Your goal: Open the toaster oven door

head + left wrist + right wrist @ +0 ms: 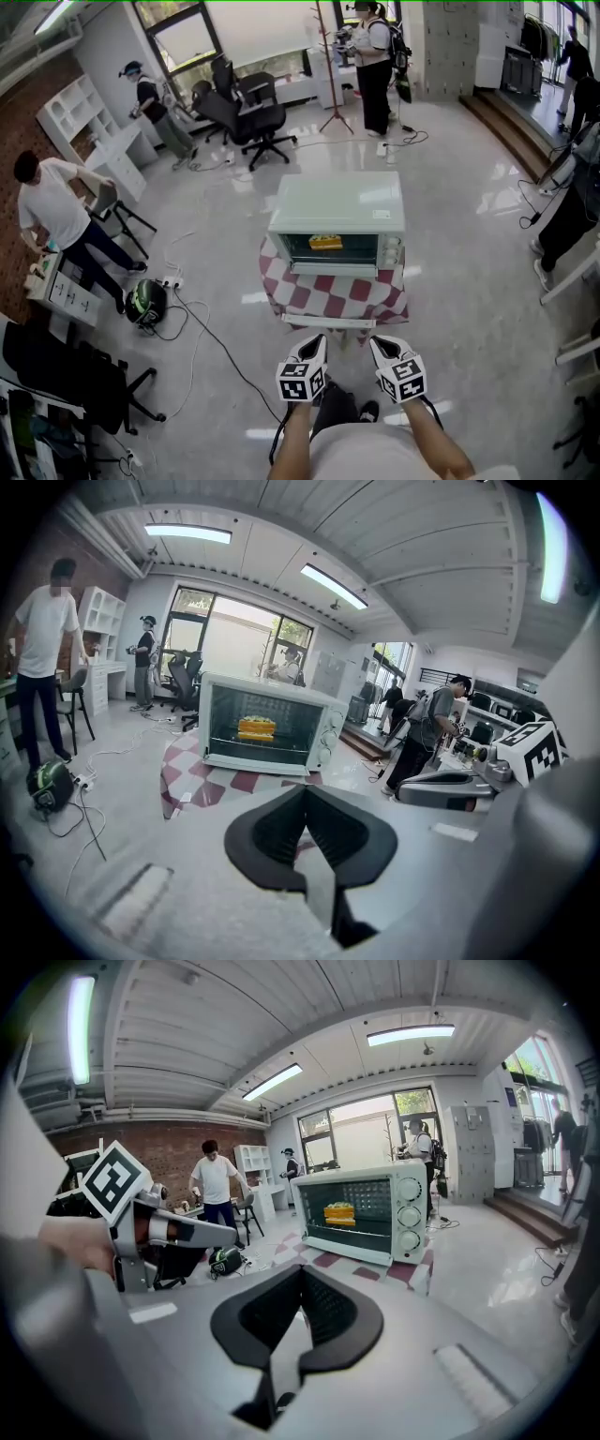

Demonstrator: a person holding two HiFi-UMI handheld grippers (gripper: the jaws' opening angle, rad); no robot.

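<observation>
— While the head view looks down on the checked counter [330, 292], where does the toaster oven [337, 217] stand?
— On top of that counter, with its door [328, 251] shut and facing the person. From up there you mostly see its roof and only a strip of glass.
— And the gripper views?
— Both face the oven's front, so the whole glass door shows, upright and closed.
— The 2 grippers?
— In the head view, the left gripper [316, 341] and right gripper [383, 343] sit side by side. They're short of the counter's near edge and well apart from the oven. Each one's own view shows its jaws pressed together with nothing between them.
— Anything smaller?
— A yellow food item [256, 727] sits on the rack behind the glass. The right gripper view shows 3 knobs [410, 1213] most clearly, stacked beside the door.
</observation>
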